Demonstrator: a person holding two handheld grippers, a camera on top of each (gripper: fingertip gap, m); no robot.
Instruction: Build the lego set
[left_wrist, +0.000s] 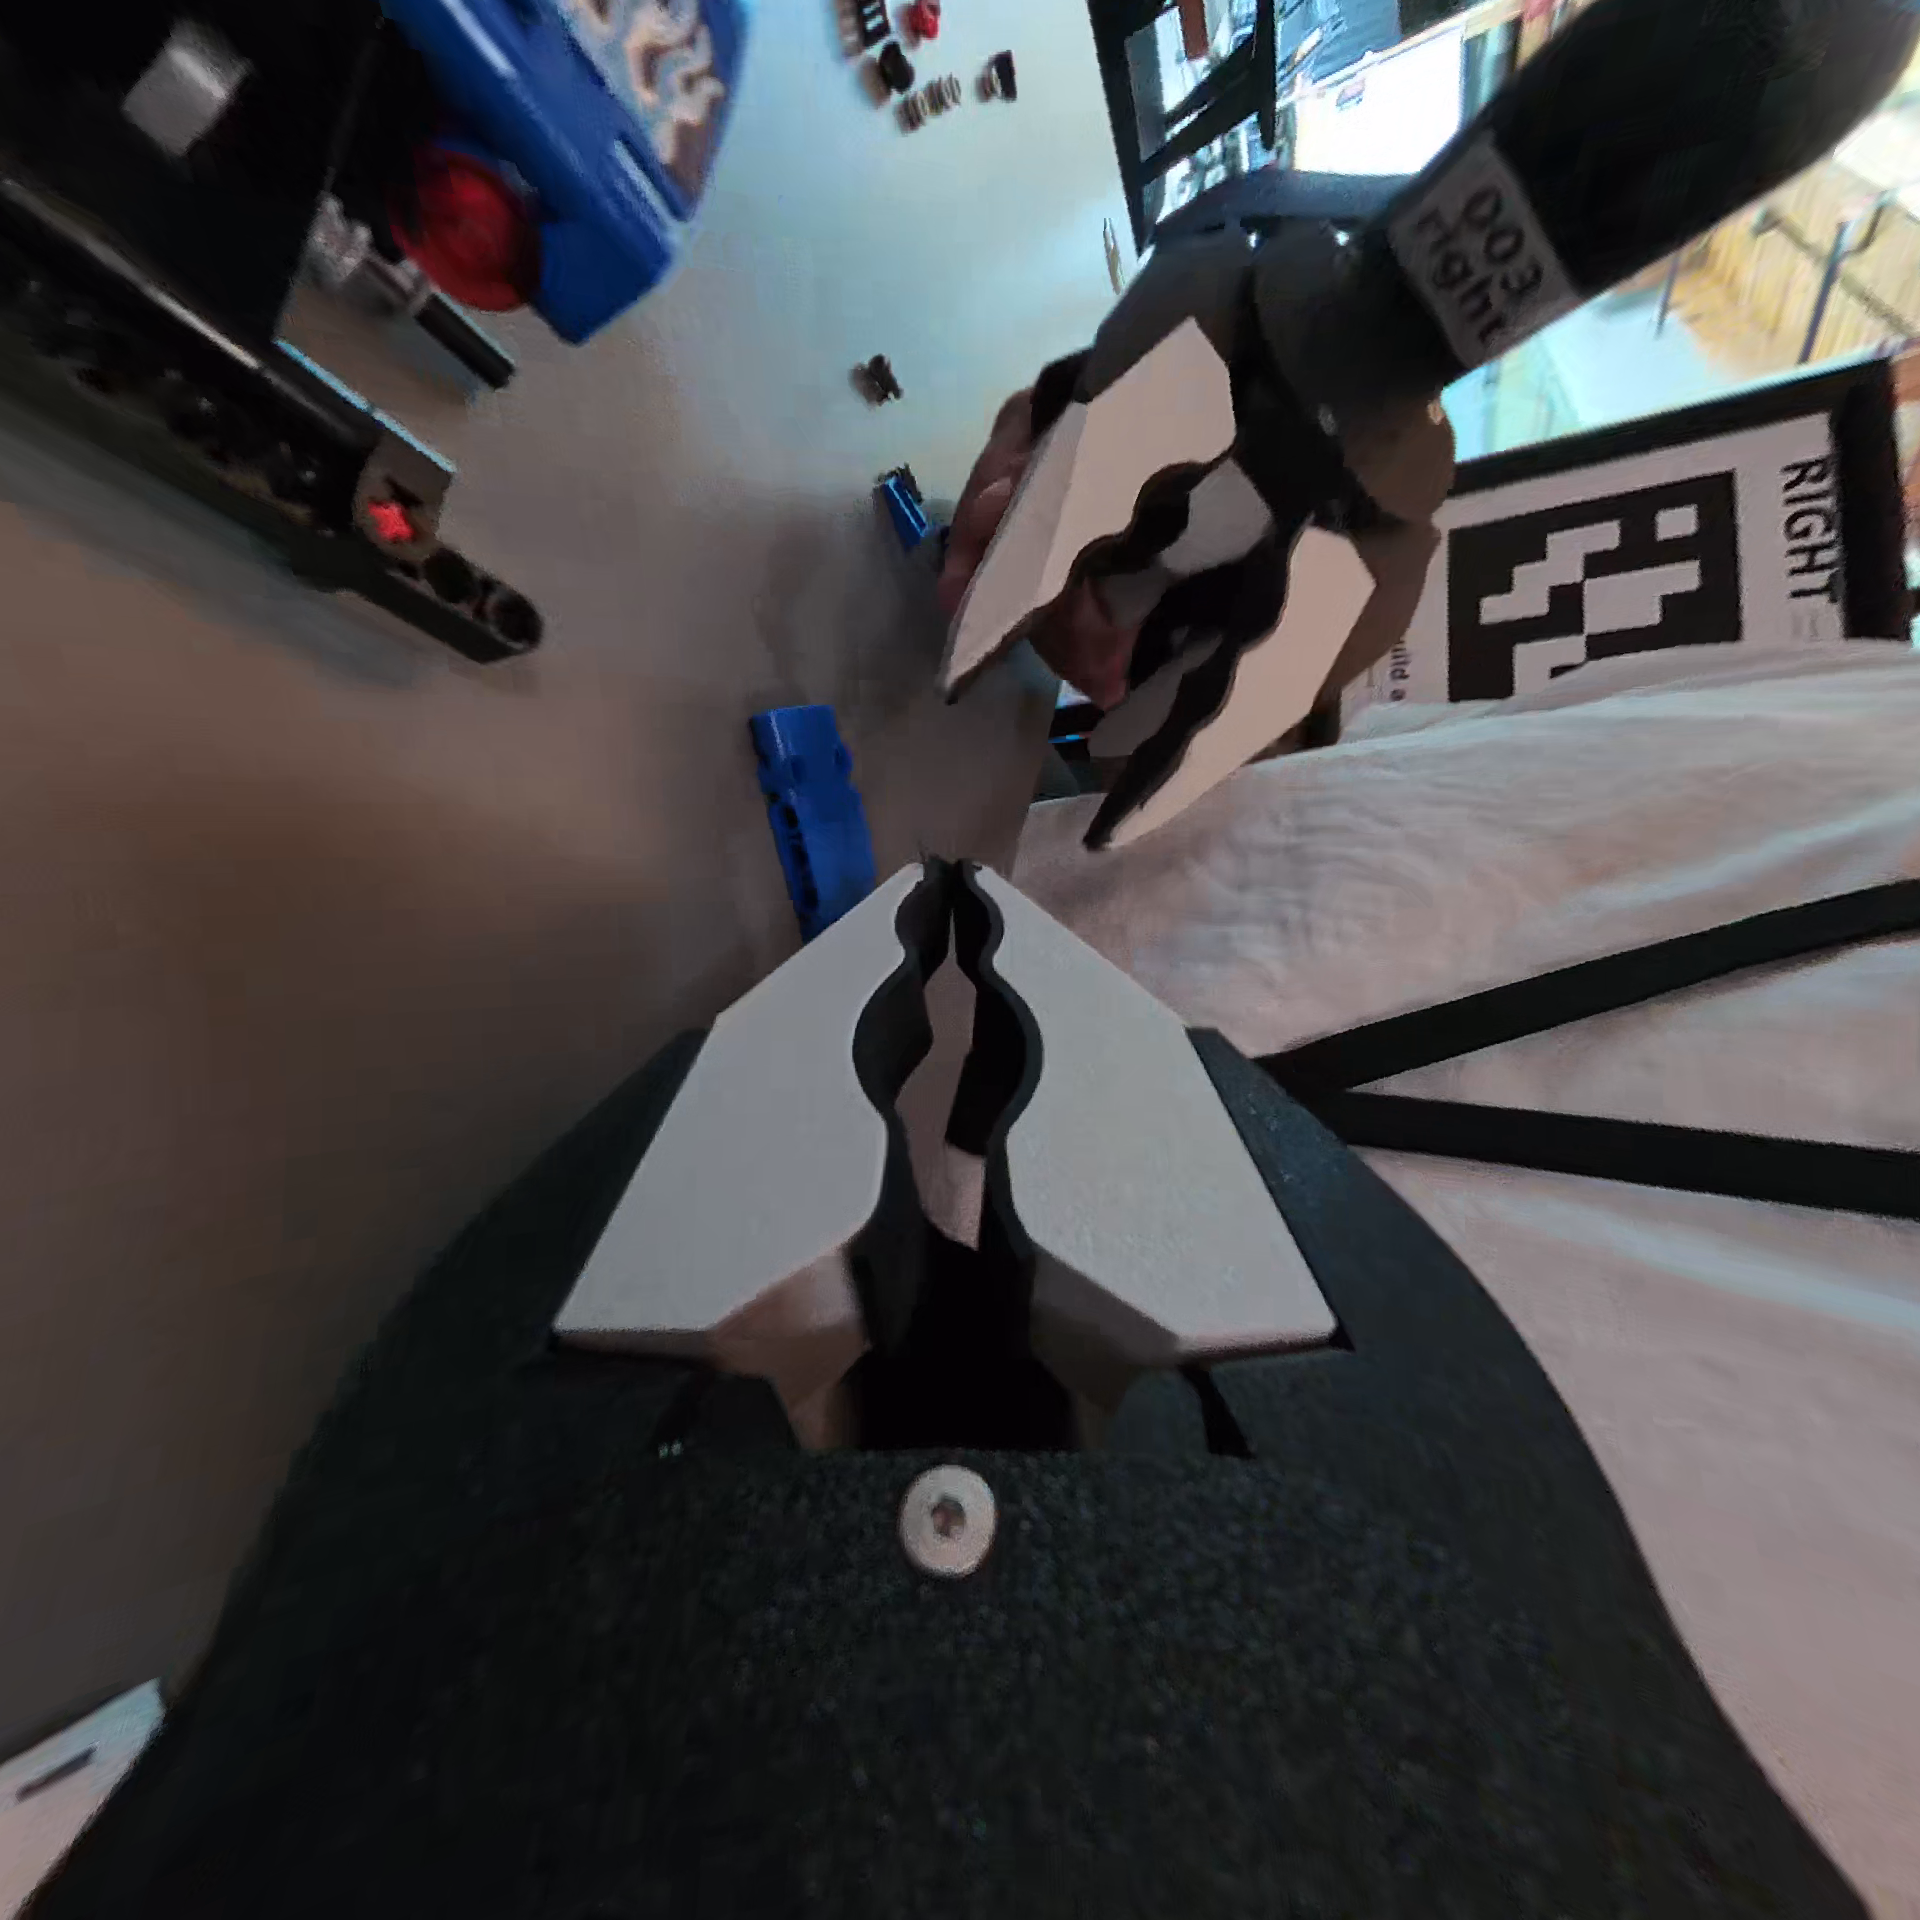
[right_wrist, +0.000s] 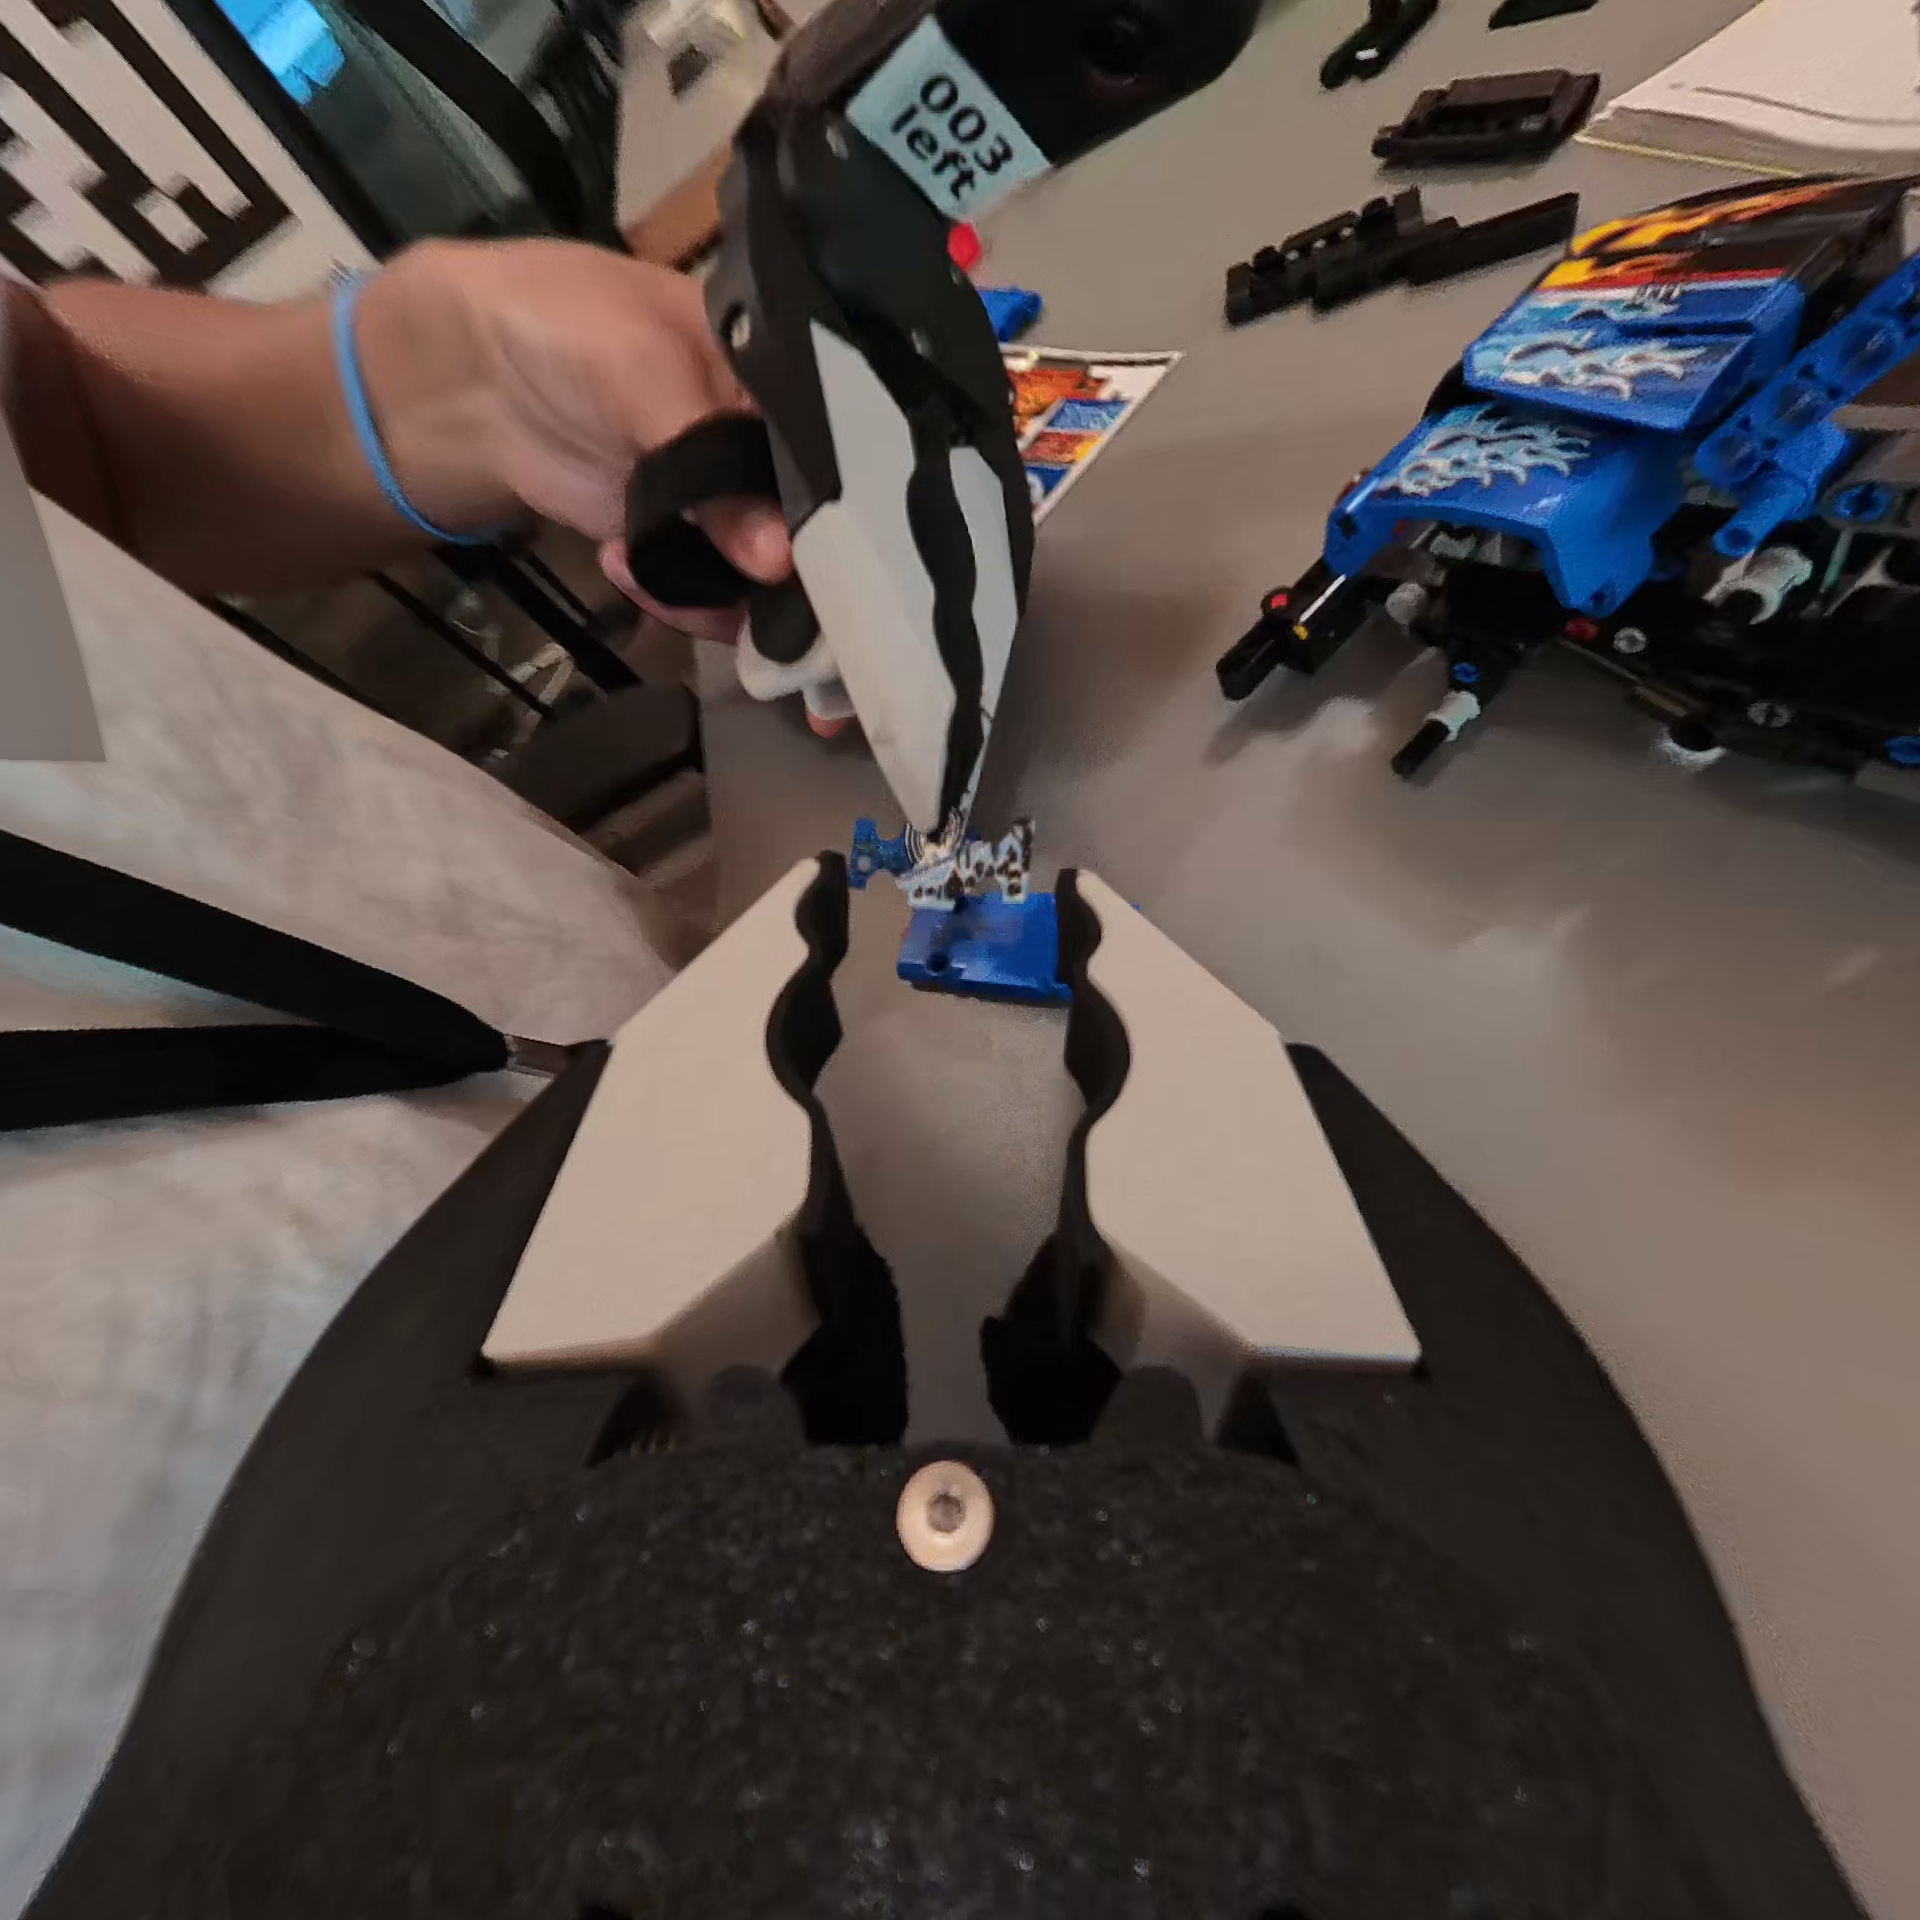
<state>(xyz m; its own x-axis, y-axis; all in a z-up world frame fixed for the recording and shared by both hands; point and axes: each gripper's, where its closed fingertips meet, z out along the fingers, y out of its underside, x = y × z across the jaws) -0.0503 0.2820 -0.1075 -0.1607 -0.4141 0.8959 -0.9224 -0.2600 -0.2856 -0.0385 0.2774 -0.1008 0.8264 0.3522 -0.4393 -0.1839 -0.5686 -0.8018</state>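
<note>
1. The work surface is a grey table (right_wrist: 1455, 1039), with a white cloth over my lap at its near edge and a chair frame beyond. I take the blue panel piece (right_wrist: 987, 951) lying flat on the table as my landmark.

2. My left gripper (right_wrist: 951, 821) comes down steeply from above the panel. Its jaws are pressed together on a small patterned sticker (right_wrist: 966, 862), blue, white and dark, which hangs just over the panel's far edge. In the left wrist view the sticker shows only as a sliver at the tips, with the panel (left_wrist: 810, 821) to the left of them.

3. I judge that I am holding the sticker by one edge so that the rest hangs free and can be lined up before it touches.

4. My right gripper (right_wrist: 951, 883) is level with the panel's near side, jaws spread and empty, one finger to each side of it. That looks like readiness to steady the panel or press the sticker down.

5. Beyond the panel lies the sticker sheet (right_wrist: 1081, 416), flat on the table.

6. To the right of the panel, well apart, sits the part-built blue vehicle (right_wrist: 1621, 499), with loose black beams (right_wrist: 1392, 249) beyond it.

7. The risk I see is the sticker landing crooked.
</note>
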